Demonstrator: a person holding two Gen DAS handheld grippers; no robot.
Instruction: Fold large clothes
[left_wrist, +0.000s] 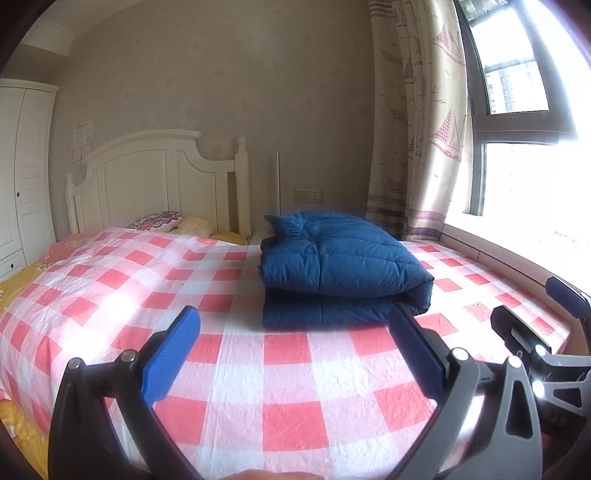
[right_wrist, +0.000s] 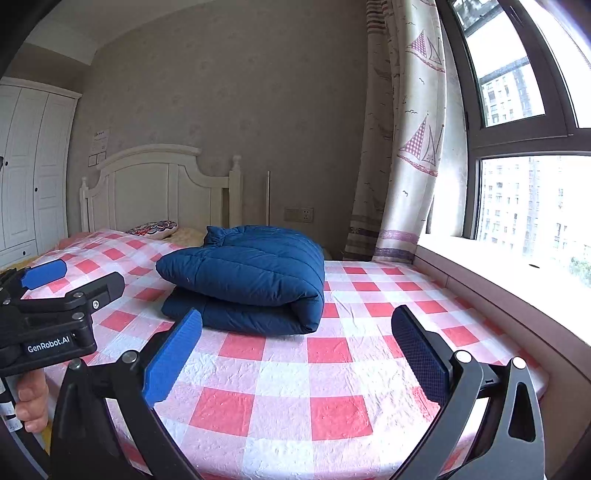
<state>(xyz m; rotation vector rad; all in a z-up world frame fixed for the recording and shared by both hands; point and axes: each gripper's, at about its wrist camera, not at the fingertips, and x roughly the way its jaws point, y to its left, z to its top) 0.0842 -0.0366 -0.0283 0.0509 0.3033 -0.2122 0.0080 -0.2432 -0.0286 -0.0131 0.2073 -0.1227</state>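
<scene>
Lying folded into a thick bundle on the checked bed (left_wrist: 288, 369), blue padded coat (left_wrist: 340, 269) apparently finished, left claw (left_wrist: 295, 354) and right claw (right_wrist: 299, 354) both hovering wide and empty just short of it, perhaps only tidying remaining.
</scene>
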